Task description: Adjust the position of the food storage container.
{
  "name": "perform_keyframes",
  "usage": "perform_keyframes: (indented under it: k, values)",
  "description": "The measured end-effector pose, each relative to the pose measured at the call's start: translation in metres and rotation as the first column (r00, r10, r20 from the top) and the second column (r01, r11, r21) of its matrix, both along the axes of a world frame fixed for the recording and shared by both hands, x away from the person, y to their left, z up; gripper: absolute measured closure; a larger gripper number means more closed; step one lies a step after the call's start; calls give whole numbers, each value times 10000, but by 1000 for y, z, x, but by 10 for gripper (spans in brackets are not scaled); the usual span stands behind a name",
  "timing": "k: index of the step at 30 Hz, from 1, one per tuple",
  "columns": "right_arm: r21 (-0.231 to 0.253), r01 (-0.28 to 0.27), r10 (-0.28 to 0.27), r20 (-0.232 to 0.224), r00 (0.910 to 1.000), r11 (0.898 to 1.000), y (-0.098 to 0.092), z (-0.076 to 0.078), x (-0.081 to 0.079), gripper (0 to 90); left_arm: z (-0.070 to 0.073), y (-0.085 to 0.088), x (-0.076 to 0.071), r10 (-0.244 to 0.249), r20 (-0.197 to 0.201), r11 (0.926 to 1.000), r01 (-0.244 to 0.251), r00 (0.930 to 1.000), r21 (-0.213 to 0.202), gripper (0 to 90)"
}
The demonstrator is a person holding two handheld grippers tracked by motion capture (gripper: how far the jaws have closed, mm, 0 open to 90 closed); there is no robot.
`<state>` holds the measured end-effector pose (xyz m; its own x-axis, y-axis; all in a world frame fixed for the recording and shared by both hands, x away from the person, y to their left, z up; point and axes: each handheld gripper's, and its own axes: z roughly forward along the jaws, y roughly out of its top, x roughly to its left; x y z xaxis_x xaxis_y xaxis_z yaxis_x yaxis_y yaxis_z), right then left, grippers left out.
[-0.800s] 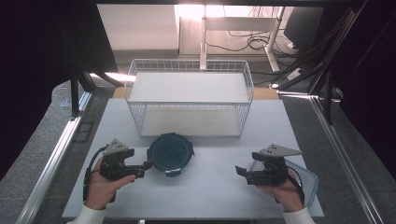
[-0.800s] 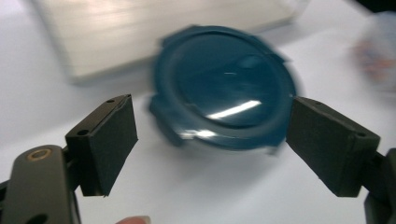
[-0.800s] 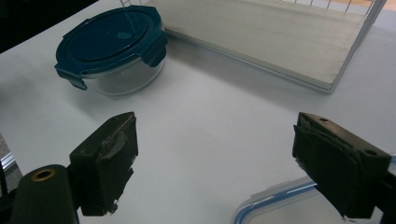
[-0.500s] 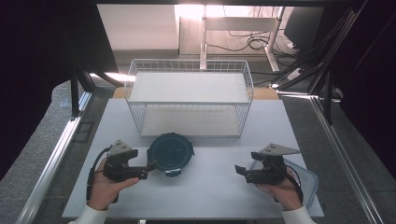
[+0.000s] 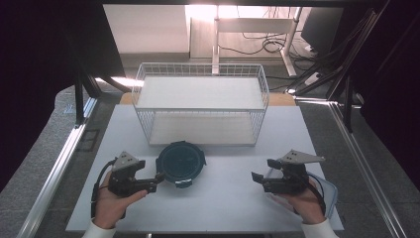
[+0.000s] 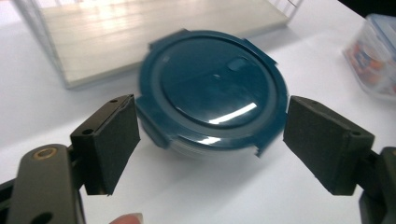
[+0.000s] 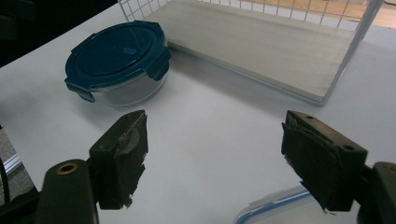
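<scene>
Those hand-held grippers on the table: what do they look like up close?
Each is a black hand-held tool. The left gripper and right gripper each carry a grey three-cornered plate on top, two black padded jaws and a trailing black cable. The right one's pads look worn and frayed. The person wears white sleeves.

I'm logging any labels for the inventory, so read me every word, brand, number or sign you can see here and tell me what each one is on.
No readable text anywhere in these views.
Round container's dark blue lid: plain, with no lettering that can be made out.
Clear box with a blue rim: orange and white contents show through, too blurred to tell any print.
White wire basket: no tag or label.
</scene>
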<state>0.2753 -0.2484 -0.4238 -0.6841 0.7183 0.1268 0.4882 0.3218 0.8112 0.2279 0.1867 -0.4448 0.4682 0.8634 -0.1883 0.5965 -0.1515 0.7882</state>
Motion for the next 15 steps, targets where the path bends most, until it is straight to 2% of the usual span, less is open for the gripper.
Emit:
perform_keyframes:
  k: [3,5,11,15]
  values:
    - [1,-59,59,-88,9999,10000,-1,3,2,241,0,-4,-2,-419,-78,9990,418,9991,-183,172]
    - [38,3,-3,-63,10000,10000,-3,5,5,247,0,-5,-3,-384,36,9992,384,9993,106,173]
    - [147,55,-53,-167,9998,9999,-11,4,11,265,-2,-4,-2,-318,-65,9994,319,9995,114,175]
    - [97,95,-93,-137,9999,9999,-13,9,12,278,-4,-1,-2,-220,-152,9997,221,9996,70,175]
